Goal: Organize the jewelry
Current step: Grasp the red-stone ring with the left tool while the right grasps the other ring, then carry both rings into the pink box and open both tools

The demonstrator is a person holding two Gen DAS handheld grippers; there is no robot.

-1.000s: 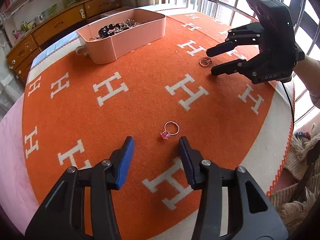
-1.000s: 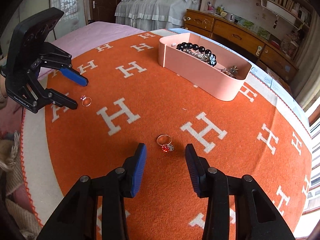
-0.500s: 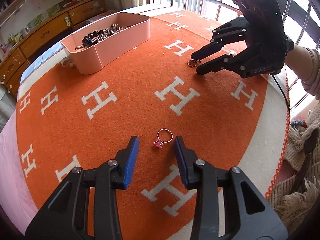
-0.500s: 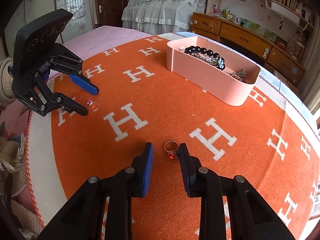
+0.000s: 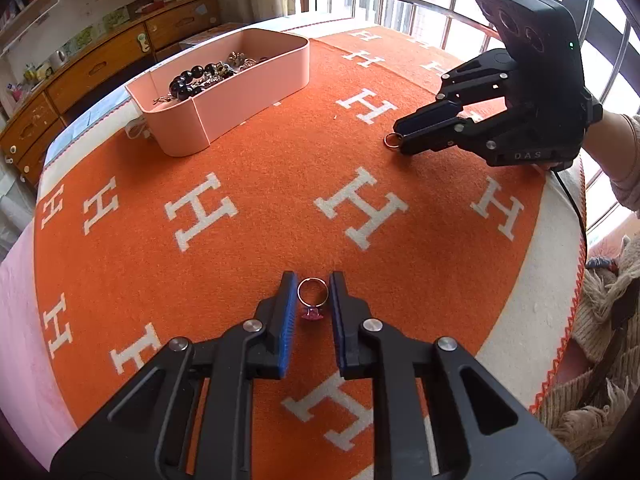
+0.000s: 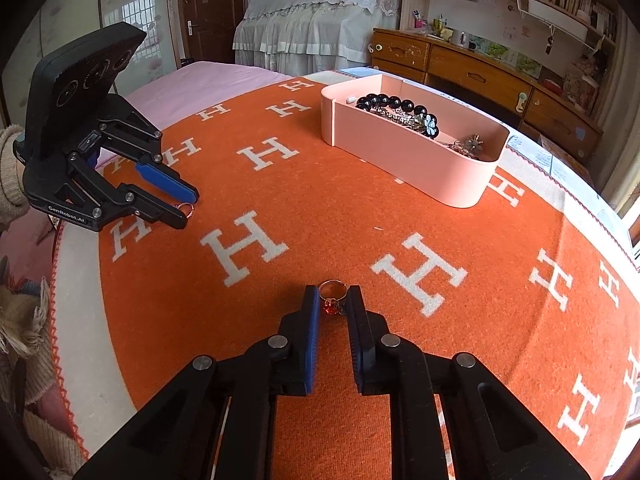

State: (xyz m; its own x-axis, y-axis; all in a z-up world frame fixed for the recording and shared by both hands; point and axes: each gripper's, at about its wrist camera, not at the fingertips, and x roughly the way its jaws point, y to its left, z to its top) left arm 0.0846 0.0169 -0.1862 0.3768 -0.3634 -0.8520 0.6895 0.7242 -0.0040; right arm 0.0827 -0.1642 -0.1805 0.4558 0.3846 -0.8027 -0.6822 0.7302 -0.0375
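**Two rings pinched, both grips thin**

The left gripper [image 5: 313,300] has its fingers closed against the pink-stone ring [image 5: 312,301]; the right gripper [image 6: 333,304] likewise pinches the red-stone ring [image 6: 333,299]. Both rings lie on the orange blanket [image 5: 280,184], well apart from the pink tray [image 5: 224,92]. A thin band could likely twist or pop free on lifting.

Pink-stone ring [image 5: 312,299] sits btwn left gripper [image 5: 312,295] pads, contact w/ them too close to call; same w/ red-stone ring [image 6: 333,298] at right gripper [image 6: 333,300]. Pink tray [image 5: 256,92]: jewelry pile a tangle past the black beads [image 5: 192,78], pieces too small to ID. Person's sleeve [image 5: 628,160] cut off at frame edge
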